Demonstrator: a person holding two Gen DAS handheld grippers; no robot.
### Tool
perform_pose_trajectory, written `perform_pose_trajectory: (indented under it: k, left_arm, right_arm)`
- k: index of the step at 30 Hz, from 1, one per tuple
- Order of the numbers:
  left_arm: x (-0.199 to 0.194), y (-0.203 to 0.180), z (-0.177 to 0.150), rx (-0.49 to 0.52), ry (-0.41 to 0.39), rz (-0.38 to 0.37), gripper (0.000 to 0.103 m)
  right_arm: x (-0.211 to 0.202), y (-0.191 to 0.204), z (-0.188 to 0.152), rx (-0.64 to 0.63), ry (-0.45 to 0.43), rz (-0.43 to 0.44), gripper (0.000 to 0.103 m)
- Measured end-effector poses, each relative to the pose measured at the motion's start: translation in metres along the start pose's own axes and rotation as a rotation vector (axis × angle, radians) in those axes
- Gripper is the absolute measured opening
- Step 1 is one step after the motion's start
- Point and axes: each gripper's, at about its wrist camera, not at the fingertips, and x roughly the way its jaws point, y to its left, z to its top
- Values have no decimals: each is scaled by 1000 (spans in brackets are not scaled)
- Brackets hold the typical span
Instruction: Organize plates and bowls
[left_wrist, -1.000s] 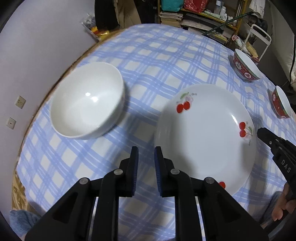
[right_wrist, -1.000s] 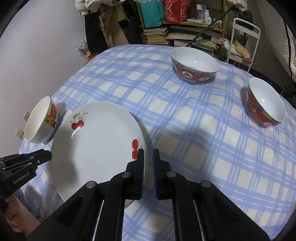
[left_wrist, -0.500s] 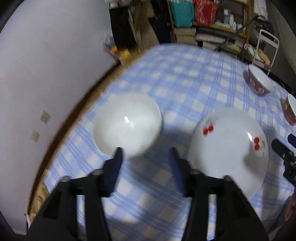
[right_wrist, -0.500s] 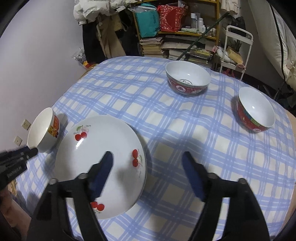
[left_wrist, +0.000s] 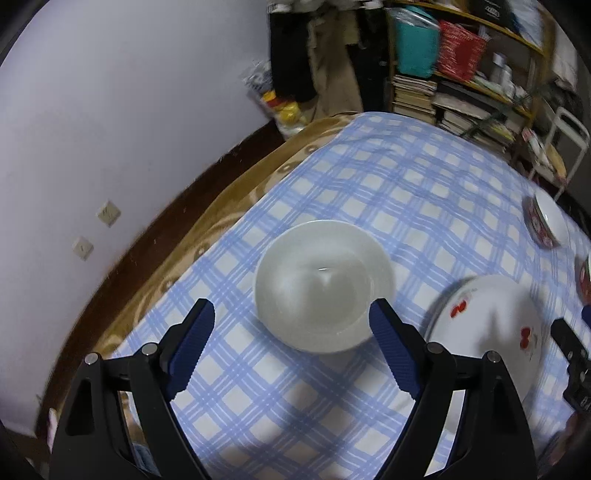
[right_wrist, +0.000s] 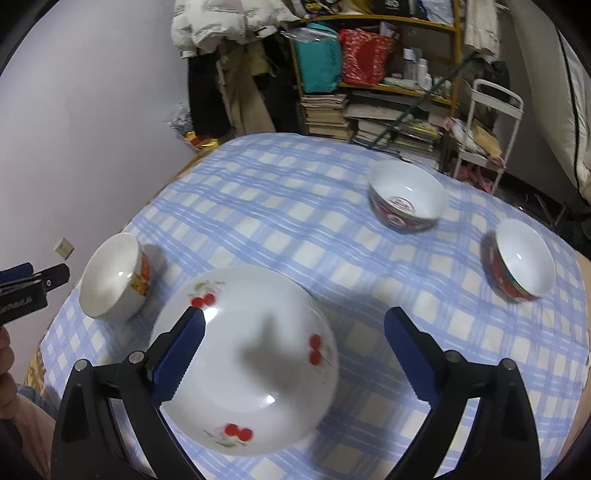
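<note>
White glazed ceramic bowl (left_wrist: 323, 286) dead ahead of wide-open left gripper (left_wrist: 291, 325), ungrasped; next: advance, straddle rim, close.

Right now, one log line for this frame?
left tongs: open, facing white bowl | right tongs: open, above cherry plate | nothing held
</note>
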Motion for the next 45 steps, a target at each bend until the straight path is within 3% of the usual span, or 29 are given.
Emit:
perform_pose_trajectory:
  k: [10,13,16,26,28,32,34,36,42,45]
  left_arm:
    - [36,58,6,-195,-12,1,84]
    - [55,67,2,-236,34,-1,84]
    - [74,71,0,-277,106,-50,81]
    - [103,72,-2,-285,180,-76,80]
    - [107,72,-2,-296,194,-87,71]
    - [118,70,-6,-301,258,-95,38]
    - [120,68,-6,-307,264,-109,35]
    - [125,61,-5,-277,271,-104,30]
    - [144,45,-5,-269,340,-139,15]
    - [141,36,-2,-236,315,-106,14]
  right_arm:
    - [24,64,28,-79,1,71,102]
    - [37,83,38,-88,13,118,102]
    - [49,98,44,-77,24,154,102]
    - [94,134,46,-89,111,202,98]
    - [104,137,45,-85,141,200,91]
    - [121,138,42,-53,201,215,73]
    - [130,138,39,-39,236,229,46]
    - [136,137,36,-12,266,265,37]
    - [149,139,31,33,328,313,29]
    - [153,148,28,4,359,321,20]
